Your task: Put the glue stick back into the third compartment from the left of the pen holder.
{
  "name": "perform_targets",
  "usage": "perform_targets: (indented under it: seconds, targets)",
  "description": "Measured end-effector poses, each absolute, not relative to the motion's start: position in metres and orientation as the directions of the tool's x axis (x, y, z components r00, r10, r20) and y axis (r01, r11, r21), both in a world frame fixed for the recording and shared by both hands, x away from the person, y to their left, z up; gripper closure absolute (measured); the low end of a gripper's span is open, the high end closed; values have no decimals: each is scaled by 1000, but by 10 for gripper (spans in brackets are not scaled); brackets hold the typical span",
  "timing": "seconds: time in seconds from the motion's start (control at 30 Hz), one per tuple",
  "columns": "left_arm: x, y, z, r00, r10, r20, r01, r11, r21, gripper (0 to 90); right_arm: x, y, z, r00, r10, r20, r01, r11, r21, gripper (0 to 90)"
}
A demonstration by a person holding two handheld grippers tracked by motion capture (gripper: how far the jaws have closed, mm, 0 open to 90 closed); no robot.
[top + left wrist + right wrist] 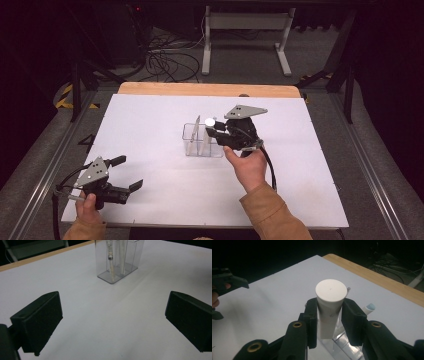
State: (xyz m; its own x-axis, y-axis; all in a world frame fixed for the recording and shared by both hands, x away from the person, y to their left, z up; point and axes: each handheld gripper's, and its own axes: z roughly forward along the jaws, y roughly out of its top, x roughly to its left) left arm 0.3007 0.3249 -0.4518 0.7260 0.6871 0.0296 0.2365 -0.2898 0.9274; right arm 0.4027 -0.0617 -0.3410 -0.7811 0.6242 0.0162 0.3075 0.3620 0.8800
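A clear plastic organizer (196,145) with compartments stands mid-table. My right gripper (214,129) is at its right end, shut on a white tube (210,121) with a flat round cap. In the right gripper view both pads (311,315) press the tube (329,300) from either side, its lower end down among the clear walls (344,343). A thin pale stick-like item (110,260) stands in the organizer (125,267); another tube with a light blue end (370,307) lies beyond. My left gripper (125,174) rests open at the near left, nothing between its jaws.
The white table top (150,120) has a wooden strip (200,89) along its far edge. Cables (165,60) and a grey table frame (245,30) are on the floor beyond. My left gripper (227,282) is seen far left in the right gripper view.
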Motion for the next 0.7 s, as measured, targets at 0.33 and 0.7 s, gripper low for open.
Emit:
perform_targets:
  seconds: [0.33, 0.7]
  targets:
    - [300, 325, -452, 727, 686, 26, 238, -288, 927, 18, 414, -69, -344, -740, 673, 10, 331, 351, 876, 673]
    - [301, 325, -452, 725, 688, 30, 236, -290, 928, 18, 424, -80, -347, -695, 719, 22, 368, 329, 870, 673]
